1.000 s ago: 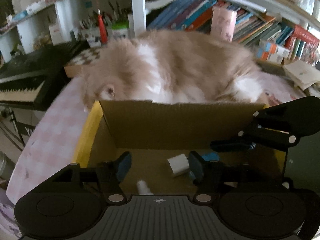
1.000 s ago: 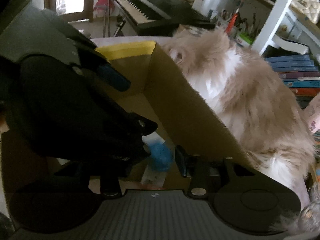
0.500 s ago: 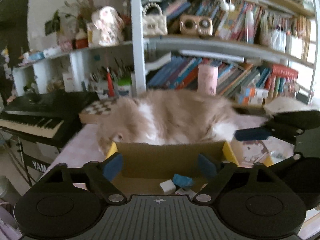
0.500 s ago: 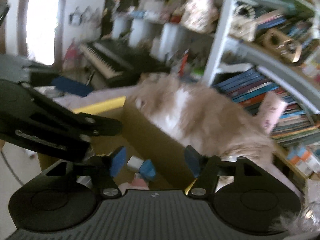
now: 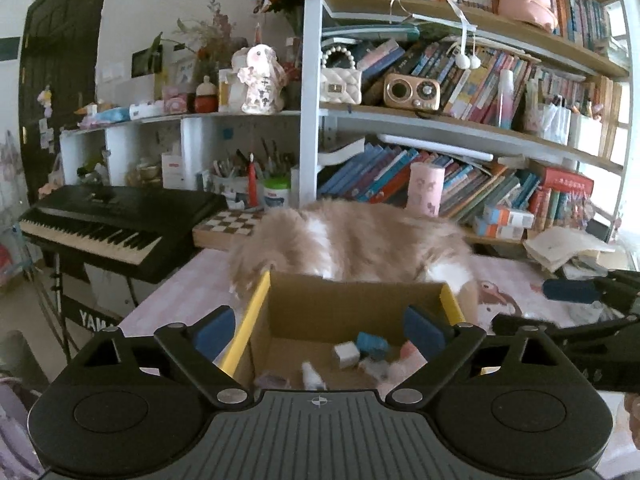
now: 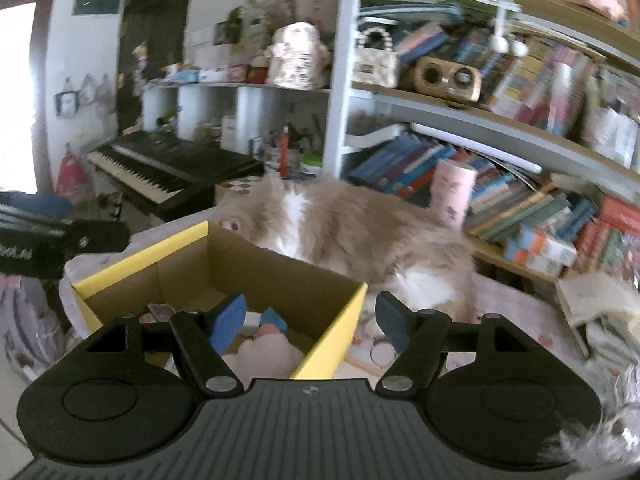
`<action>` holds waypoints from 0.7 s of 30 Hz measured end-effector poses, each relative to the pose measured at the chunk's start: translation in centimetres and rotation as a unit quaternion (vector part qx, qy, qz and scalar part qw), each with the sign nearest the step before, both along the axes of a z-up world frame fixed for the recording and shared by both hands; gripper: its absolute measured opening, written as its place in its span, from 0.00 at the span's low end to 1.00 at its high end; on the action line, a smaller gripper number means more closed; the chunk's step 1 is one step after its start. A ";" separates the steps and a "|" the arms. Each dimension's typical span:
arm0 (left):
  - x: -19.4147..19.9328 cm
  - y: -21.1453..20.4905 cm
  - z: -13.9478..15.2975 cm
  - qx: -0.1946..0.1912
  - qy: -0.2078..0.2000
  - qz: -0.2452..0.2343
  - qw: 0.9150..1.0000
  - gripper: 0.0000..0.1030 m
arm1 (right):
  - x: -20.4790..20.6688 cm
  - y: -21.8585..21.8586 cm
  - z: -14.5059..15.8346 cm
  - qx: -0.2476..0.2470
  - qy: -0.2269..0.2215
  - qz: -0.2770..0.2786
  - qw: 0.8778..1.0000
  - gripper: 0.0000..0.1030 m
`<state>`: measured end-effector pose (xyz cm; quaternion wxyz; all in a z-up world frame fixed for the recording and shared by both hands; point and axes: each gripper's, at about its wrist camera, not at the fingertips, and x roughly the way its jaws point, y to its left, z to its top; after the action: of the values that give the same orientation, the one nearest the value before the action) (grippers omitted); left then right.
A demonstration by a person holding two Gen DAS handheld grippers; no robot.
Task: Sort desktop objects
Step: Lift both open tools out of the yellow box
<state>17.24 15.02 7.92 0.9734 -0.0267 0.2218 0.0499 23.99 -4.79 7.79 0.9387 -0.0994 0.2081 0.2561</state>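
So both grippers were buried in the cardboard box (image 5: pixel 352 308) a second ago, and now they've pulled up and back. Going left to right: the left gripper (image 5: pixel 320 326) has its jaws spreading wide with nothing between them, the box sits on the desk with the little items (image 5: pixel 360 354) lying loose on its floor (blurry, can't name them all), and the right gripper (image 6: pixel 310 316) is opening too, also empty, over the box's near corner. Looks like a drop-off just finished; next batch, I'd guess. Fluffy cat (image 5: pixel 352 240) lies right behind the box.
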 end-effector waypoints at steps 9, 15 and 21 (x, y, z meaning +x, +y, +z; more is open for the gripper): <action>-5.3 0.9 -1.8 -0.013 0.020 0.012 1.000 0.92 | -5.9 -0.8 -1.4 0.031 0.016 -0.069 0.997 0.73; -8.5 1.0 -2.9 -0.019 0.033 0.013 0.999 0.92 | -9.9 -0.7 -2.8 0.023 0.028 -0.082 0.996 0.75; -11.2 1.0 -4.0 -0.025 0.046 0.012 0.999 0.92 | -13.5 -0.6 -4.4 0.024 0.048 -0.104 0.993 0.77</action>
<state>6.04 15.99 3.93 0.9605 -0.0512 0.2677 0.0569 10.53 -5.39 3.38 0.9513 -0.0426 0.2556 0.1669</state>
